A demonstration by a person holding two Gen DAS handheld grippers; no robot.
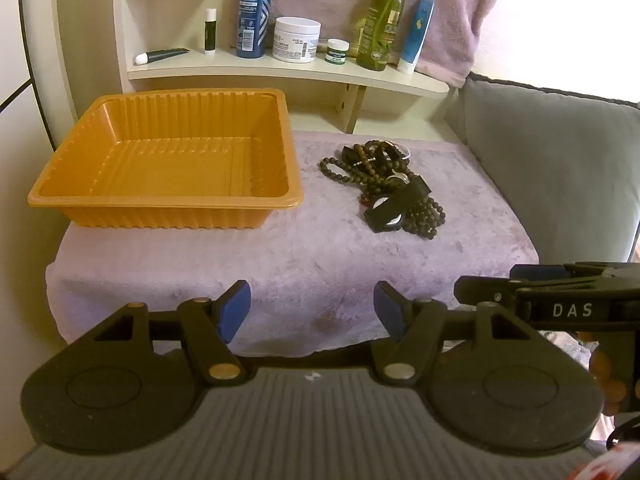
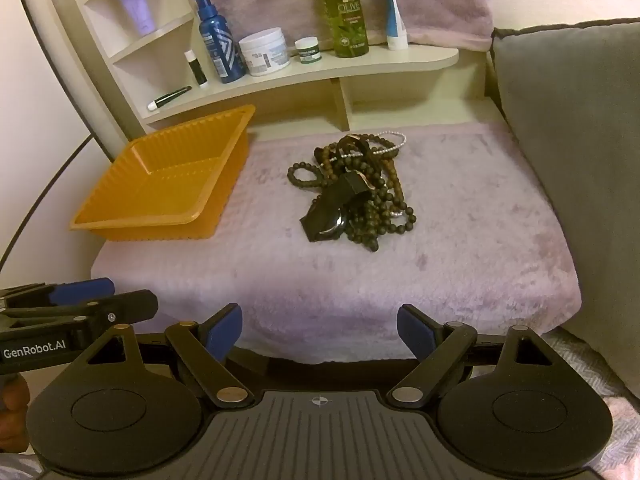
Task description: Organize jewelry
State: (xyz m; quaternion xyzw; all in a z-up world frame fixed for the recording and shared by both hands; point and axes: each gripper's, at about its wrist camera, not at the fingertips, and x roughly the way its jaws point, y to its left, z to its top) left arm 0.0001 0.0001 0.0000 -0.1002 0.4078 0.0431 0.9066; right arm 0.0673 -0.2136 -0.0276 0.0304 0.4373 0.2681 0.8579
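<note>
A: Where's the jewelry?
B: The jewelry pile point(image 2: 352, 186) lies on the lilac towel point(image 2: 460, 248), at 3 o'clock of the orange tray point(image 1: 168, 160).
A: Grippers?
B: Left gripper point(image 1: 312, 312) and right gripper point(image 2: 320, 334) both gape wide, nothing grasped.

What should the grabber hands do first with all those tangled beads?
Probably the right gripper should reach forward to the jewelry pile and pinch one piece. Both grippers hang open and empty, the orange tray is empty, and the pile lies straight ahead of the right one.
</note>
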